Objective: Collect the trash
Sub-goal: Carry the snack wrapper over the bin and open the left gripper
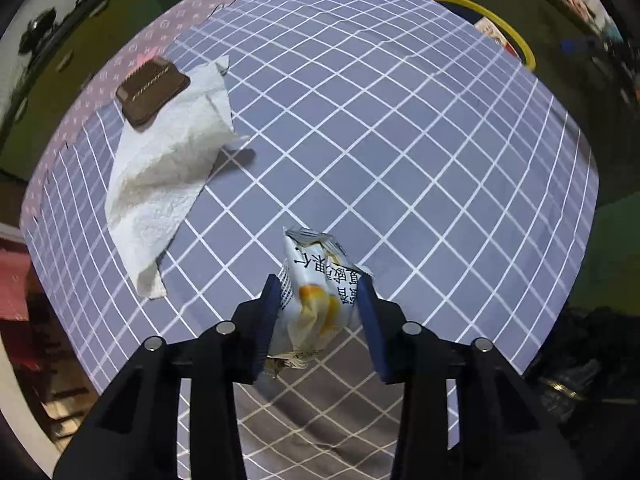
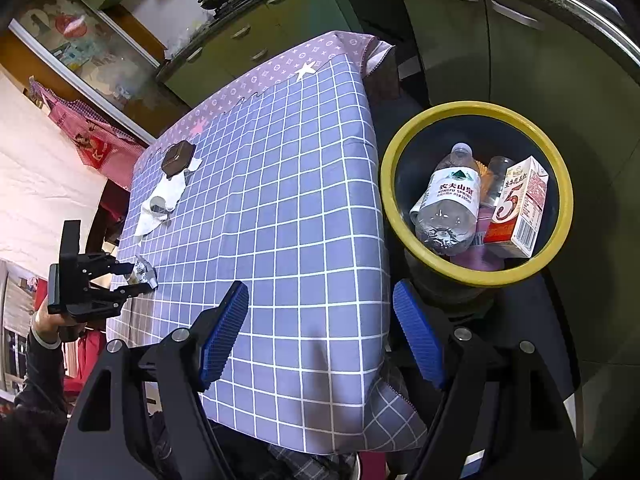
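A crumpled white and yellow snack wrapper (image 1: 316,300) sits on the checked tablecloth (image 1: 400,152) between the blue pads of my left gripper (image 1: 320,280), touching both pads. From the right wrist view the left gripper (image 2: 140,276) points down at the table's left edge with the wrapper (image 2: 141,269) in its fingers. My right gripper (image 2: 320,288) hangs open and empty above the table's near right corner. The yellow-rimmed bin (image 2: 386,184) stands just right of it. Inside lie a water bottle (image 2: 452,196) and a carton (image 2: 520,204).
A crumpled white tissue (image 1: 168,176) lies on the cloth at the far left. A brown flat case (image 1: 152,88) rests on its far end. The bin's yellow rim (image 1: 504,24) shows past the table's far right edge. Green cabinets (image 2: 248,28) stand beyond.
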A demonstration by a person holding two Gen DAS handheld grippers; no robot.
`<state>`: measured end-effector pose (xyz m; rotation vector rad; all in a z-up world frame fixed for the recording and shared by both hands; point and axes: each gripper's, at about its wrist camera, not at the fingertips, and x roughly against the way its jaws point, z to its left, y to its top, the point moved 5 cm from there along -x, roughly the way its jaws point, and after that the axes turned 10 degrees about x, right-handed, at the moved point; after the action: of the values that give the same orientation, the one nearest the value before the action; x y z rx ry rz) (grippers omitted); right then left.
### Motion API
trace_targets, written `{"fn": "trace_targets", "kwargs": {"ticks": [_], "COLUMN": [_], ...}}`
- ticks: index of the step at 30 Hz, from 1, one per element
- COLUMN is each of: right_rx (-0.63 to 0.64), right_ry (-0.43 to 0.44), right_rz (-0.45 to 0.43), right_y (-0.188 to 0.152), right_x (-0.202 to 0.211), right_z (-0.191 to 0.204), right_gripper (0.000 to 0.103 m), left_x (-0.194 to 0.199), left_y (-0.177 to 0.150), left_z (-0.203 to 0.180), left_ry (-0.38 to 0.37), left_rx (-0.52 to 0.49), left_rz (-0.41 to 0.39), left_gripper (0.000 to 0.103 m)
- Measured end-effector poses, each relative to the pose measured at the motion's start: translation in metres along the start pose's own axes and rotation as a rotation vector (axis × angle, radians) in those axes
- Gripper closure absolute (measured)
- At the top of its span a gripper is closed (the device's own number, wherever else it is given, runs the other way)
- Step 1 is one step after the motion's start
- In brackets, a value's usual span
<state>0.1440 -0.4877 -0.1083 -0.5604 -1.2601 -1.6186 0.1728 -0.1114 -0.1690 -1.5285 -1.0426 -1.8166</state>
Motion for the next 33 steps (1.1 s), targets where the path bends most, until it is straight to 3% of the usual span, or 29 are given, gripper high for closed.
{"fn": "trace_targets", "kwargs": {"ticks": [10,16,24,29,33], "right_rx": [0.000,-0.003,-0.071,-0.162,-0.228], "right_ry": [0.000,-0.014,-0.101,-0.122,-0.125], "right_rz": [-0.002,-0.032,-0.095,-0.097,-0.092], "right_y": [-0.001,-0.004,-0.030,-0.058,-0.078], "right_x": [0.001,0.015,0.057,0.069,0.072], "right_z": [0.000,-0.004,-0.047,-0.086,-0.111], "right_gripper": [0.028,0.028,0.028,0.028,0.028], "left_x": [0.023,0.047,0.064,0.043,0.016], "left_y": [0.008,0.042,0.139,0.216,0.263], "left_z": [-0.003,-0.032,-0.134,-0.218,-0.273], "left_ry": [-0.014,-0.056,-0.119,-0.182,-0.231], "left_rx": [-0.016,-0.074,-0.308,-0.424,-0.452], "left_rz": [-0.063,-0.121,-0.188,-0.190,-0.174], "left_gripper": [0.072,0.072,0.072,0.072,0.071]}}
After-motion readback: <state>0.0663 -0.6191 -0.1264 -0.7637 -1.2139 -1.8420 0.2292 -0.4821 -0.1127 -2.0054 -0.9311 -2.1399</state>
